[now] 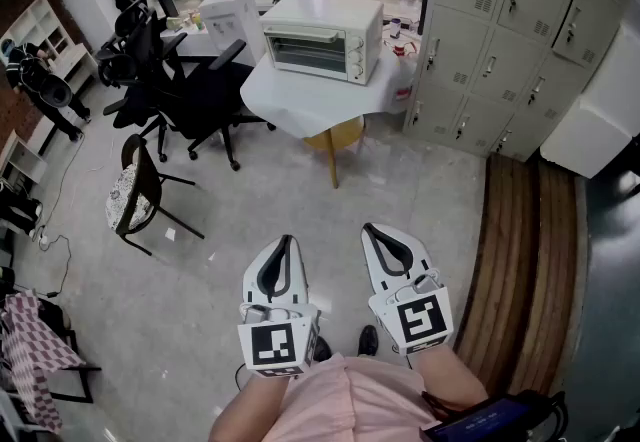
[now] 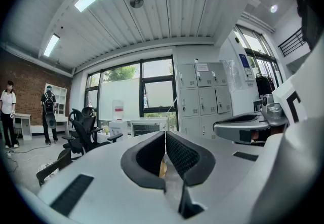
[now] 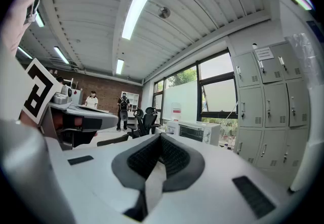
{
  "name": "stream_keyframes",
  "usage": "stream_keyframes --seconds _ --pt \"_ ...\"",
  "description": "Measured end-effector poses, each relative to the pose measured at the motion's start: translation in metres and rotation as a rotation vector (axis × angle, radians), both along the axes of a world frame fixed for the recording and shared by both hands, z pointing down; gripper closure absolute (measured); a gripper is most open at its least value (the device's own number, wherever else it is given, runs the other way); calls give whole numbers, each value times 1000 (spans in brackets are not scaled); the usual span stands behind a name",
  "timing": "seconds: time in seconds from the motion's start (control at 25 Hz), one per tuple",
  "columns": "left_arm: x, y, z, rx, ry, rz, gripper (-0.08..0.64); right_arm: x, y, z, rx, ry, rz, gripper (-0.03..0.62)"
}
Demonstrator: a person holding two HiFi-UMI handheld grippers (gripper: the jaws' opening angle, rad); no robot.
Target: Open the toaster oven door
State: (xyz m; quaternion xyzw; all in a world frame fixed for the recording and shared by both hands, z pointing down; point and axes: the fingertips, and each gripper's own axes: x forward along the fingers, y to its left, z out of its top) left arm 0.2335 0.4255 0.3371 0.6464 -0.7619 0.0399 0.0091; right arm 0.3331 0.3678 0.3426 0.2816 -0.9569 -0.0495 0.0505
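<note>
Black office chairs (image 1: 185,80) crowd the far left of the room. The left tongs (image 1: 287,242), white with dark pads, are pressed together on nothing, low and close to the person. Well ahead, the white metal toaster oven (image 1: 322,37) sits with its door shut on a white round surface (image 1: 290,102). The right tongs (image 1: 371,229), just beside the left, are likewise closed and empty. Grey metal lockers (image 1: 500,20) line the right wall.
</note>
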Motion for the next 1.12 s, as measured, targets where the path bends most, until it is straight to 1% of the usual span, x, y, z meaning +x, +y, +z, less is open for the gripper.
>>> stream_keyframes --seconds 0.2,0.36,0.48,0.6,0.76,0.88,1.12 --pt "10 -1 4 -3 4 -18 543 13 -2 -4 5 -29 -12 592" --pt "19 -7 9 -7 20 -39 543 22 -10 2 10 -8 -32 591" --pt "26 -11 17 -15 35 -45 543 28 -18 14 -18 11 -26 586" --pt "24 -14 28 -41 37 -56 543 25 -25 26 -59 35 -37 584" --pt "12 -23 38 -58 51 -79 543 17 -37 39 -92 56 -57 584" --pt "-5 -36 42 -60 50 -90 543 2 -50 46 -112 66 -63 584" --pt "-67 -79 50 -67 56 -97 543 -60 -86 58 -112 73 -73 584"
